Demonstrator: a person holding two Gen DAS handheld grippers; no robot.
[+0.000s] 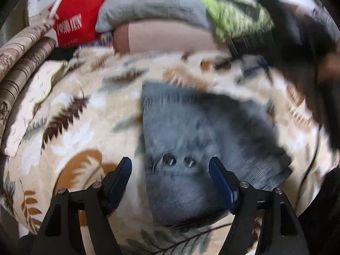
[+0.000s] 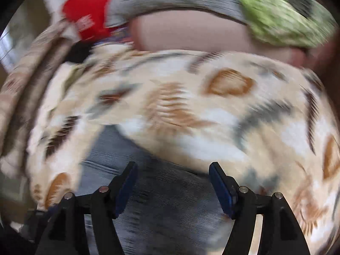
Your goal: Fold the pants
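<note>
Grey-blue pants (image 1: 197,140) lie folded into a rough rectangle on a leaf-patterned blanket (image 1: 80,131). Two eyelets show near their near edge. My left gripper (image 1: 170,165) is open and empty, hovering over the near edge of the pants. In the right wrist view the pants (image 2: 153,201) lie under and between the fingers of my right gripper (image 2: 172,170), which is open and empty. The right gripper and hand show as a dark blurred shape (image 1: 301,48) at the upper right of the left wrist view. Both views are motion-blurred.
At the back lie a red bag (image 1: 78,17), a grey pillow (image 1: 153,6), a pink cushion (image 1: 167,36) and a green patterned pillow (image 1: 233,17). A striped brown fabric roll (image 1: 23,68) and a white cloth (image 1: 31,104) border the left side.
</note>
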